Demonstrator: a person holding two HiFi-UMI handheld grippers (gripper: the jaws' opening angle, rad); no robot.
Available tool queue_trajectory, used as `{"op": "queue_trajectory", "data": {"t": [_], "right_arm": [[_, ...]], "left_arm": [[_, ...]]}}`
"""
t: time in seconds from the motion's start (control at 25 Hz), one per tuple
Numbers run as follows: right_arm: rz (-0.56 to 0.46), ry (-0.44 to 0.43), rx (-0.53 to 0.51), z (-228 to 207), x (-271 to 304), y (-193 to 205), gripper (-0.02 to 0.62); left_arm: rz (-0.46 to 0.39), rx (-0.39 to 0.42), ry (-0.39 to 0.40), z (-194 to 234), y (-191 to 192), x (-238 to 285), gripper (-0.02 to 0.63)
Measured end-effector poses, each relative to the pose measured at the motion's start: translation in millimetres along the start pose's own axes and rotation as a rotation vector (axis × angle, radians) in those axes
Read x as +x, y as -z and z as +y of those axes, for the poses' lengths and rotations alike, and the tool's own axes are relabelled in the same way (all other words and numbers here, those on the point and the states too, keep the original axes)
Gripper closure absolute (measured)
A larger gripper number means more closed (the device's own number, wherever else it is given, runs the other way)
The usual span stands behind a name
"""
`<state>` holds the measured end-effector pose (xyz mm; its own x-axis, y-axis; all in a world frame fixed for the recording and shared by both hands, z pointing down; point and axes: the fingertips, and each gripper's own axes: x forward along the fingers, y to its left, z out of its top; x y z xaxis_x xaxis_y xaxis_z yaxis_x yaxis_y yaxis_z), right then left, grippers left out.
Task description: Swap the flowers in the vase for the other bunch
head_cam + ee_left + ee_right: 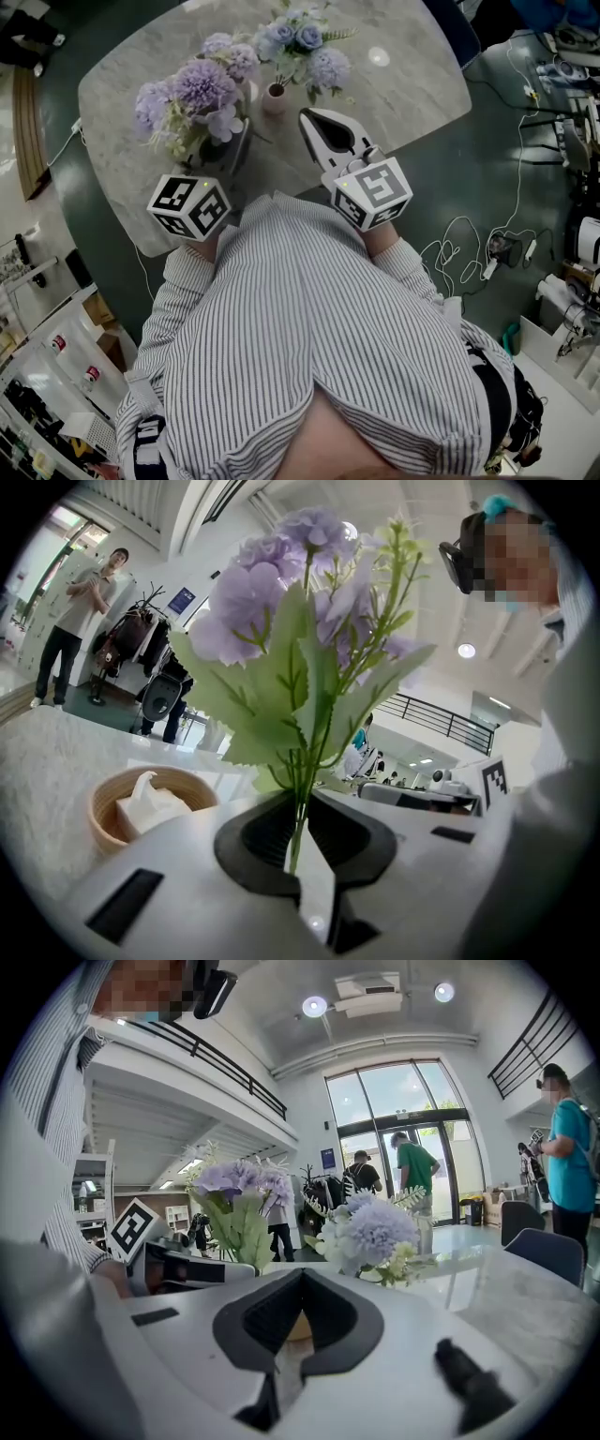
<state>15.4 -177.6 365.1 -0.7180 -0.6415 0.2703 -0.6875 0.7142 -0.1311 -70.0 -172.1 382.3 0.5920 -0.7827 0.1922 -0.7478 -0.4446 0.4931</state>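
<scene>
My left gripper (232, 142) is shut on the green stems of a lilac flower bunch (192, 94), which stands upright over the table's left part. In the left gripper view the stems (298, 808) are pinched between the jaws, and the blooms (281, 583) fill the frame above. A small pink vase (274, 97) holds a blue and lilac bunch (302, 45) at the table's far middle. My right gripper (307, 116) is shut with nothing in it, its tip just right of the vase. In the right gripper view, the vase's bunch (375, 1232) shows above the jaws.
The marble table (403, 84) has rounded corners. A round woven tissue holder (150, 803) sits on it left of the held bunch. Cables and equipment (506, 248) lie on the floor at the right. People stand in the background of both gripper views.
</scene>
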Motion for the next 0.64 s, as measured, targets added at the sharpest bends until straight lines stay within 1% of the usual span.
{"op": "queue_trajectory", "data": {"t": [0.64], "right_arm": [[0.019, -0.014, -0.011, -1.9, 4.1, 5.1, 0.581]], "left_arm": [[0.002, -0.003, -0.009, 1.4, 2.5, 3.3, 0.558]]}}
